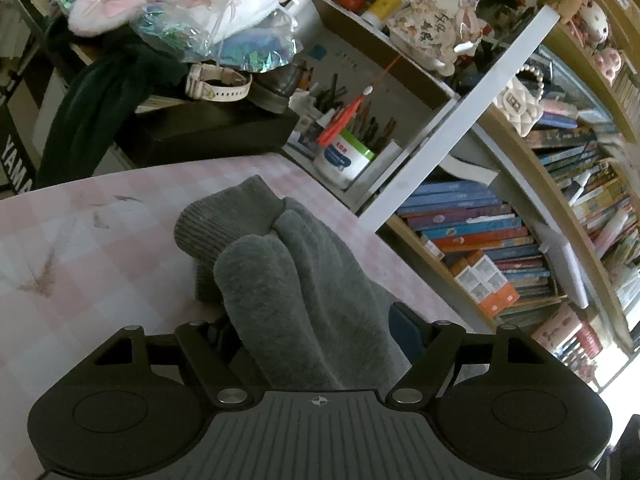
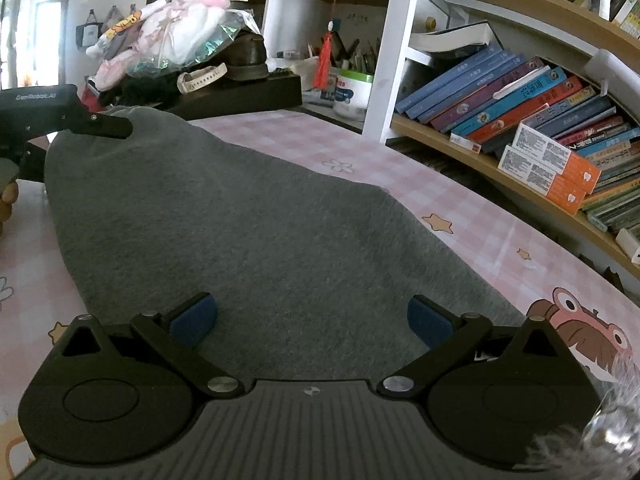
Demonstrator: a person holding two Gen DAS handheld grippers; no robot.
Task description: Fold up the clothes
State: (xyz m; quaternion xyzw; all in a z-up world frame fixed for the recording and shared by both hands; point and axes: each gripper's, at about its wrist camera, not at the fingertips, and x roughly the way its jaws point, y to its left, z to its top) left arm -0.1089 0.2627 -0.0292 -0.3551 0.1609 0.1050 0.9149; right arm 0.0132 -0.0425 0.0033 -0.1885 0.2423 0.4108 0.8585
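garment: grey fleece sweatshirt [image 2: 256, 216] lies on the pink checked bench [image 2: 460, 208], mostly flat in the right wrist view; smooth outer face up there, fuzzy lining showing in the left wrist view.
cuff end: ribbed cuff [image 1: 224, 220] and bunched sleeve folds sit piled ahead of your left tool [image 1: 316, 332]; it looks like a sleeve brought over onto the body, but you can't confirm that from here.
left tool: jaws spread wide, a ridge of fleece runs up between them, the one blue pad [image 1: 404, 328] in view is off the cloth; the other is hidden behind the fold. Reads as a let-go, not a pinch.
right tool: your right tool [image 2: 312, 320] has its fingers spread, both blue pads [image 2: 194, 318] hovering over or just on the flat grey panel, nothing pinched. Probably placed to smooth or to take the near edge.
other view of left: its black finger [image 2: 108, 126] shows at the garment's far corner.
progress: judged partway; body not yet folded over.
risk: thick fleece springs back, so the loose sleeve pile may slump.
clutter: bookshelf [image 2: 520, 100] close to the bench edge, clear of the cloth.
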